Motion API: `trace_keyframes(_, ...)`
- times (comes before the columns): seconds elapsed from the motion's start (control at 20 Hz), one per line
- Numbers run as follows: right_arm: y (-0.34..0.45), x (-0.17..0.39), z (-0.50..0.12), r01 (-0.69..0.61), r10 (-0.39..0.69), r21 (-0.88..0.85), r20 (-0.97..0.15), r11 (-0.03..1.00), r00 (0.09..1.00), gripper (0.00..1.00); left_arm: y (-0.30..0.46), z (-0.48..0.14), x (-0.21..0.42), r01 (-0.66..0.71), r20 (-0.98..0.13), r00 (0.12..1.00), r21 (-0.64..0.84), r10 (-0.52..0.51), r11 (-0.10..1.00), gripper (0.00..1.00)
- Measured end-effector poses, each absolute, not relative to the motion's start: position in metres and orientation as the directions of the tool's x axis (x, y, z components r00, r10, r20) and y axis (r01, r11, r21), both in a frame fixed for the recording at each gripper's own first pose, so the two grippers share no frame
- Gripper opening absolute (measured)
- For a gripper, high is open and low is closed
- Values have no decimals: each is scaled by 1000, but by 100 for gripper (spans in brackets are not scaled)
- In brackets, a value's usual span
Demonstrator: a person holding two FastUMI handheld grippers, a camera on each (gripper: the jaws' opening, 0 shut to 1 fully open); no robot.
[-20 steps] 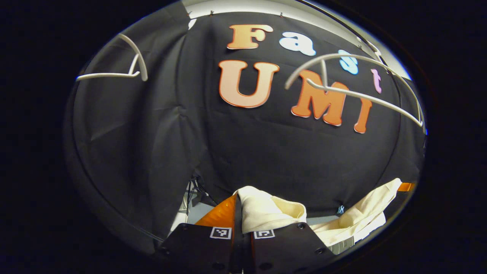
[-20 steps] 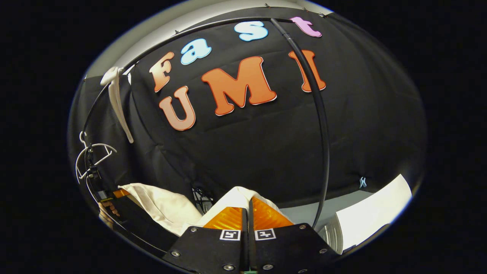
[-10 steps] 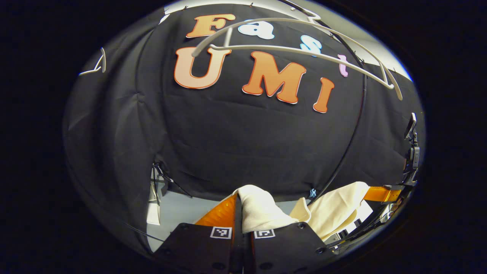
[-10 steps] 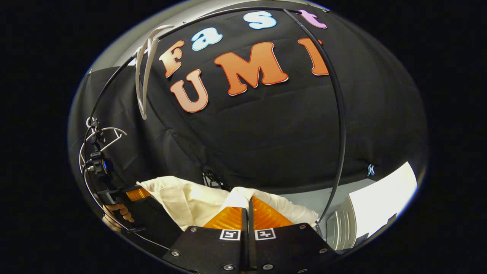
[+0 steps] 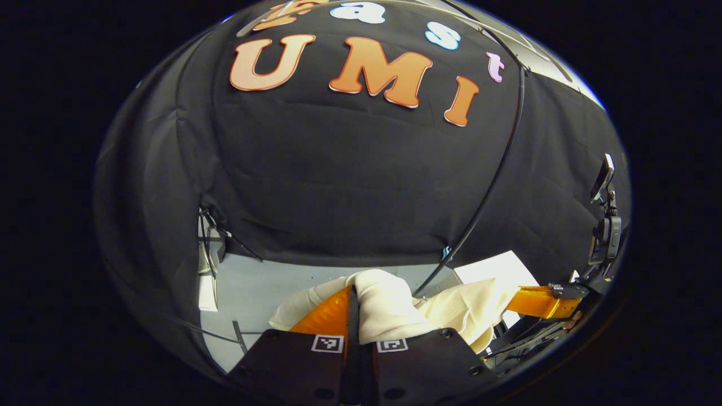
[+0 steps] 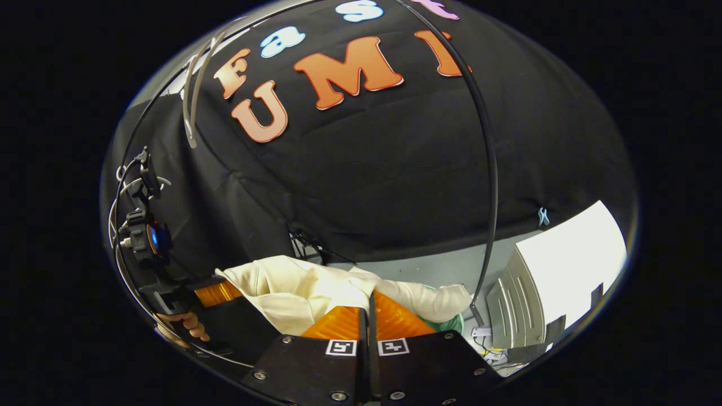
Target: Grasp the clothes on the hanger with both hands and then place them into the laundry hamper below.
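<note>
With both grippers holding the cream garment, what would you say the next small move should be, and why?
Probably lower both grippers a little further, still shut. The cream garment is pinched in the right gripper and the left gripper and hangs between them off the white hanger. A green rim, likely the hamper, peeks out just beneath the cloth, so releasing now seems early.

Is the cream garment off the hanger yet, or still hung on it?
Off. The cream garment sags between both hand-held grippers, left and right, each pinching a bunch of it; the white hanger hangs bare above.
</note>
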State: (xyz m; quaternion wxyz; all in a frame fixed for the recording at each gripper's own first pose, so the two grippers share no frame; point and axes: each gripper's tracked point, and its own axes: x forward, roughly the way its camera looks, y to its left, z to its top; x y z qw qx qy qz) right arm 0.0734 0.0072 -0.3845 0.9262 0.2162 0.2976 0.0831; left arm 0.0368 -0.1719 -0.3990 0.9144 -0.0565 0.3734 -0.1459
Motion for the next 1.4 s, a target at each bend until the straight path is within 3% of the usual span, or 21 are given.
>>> trace_keyframes(0.35,5,73,-463,60,241,418,-629,907,739,2,-192,-472,20,256,-778,562,-159,-281,954,10)
trace_keyframes(0.8,24,69,-529,41,225,326,-733,945,642,11,-183,-538,-8,273,-880,421,-108,-219,956,12)
trace_keyframes(1.1,25,58,-540,41,216,308,-752,951,623,30,-171,-544,-20,212,-892,394,-145,-220,966,22)
trace_keyframes(1.15,26,59,-536,47,215,311,-750,949,626,37,-170,-542,-19,206,-888,399,-156,-228,966,38)
trace_keyframes(1.3,24,55,-530,49,199,295,-750,954,631,50,-165,-531,-15,197,-879,418,-160,-231,967,73)
trace_keyframes(1.4,23,55,-523,50,193,290,-745,956,639,59,-164,-523,-18,199,-875,427,-154,-227,968,76)
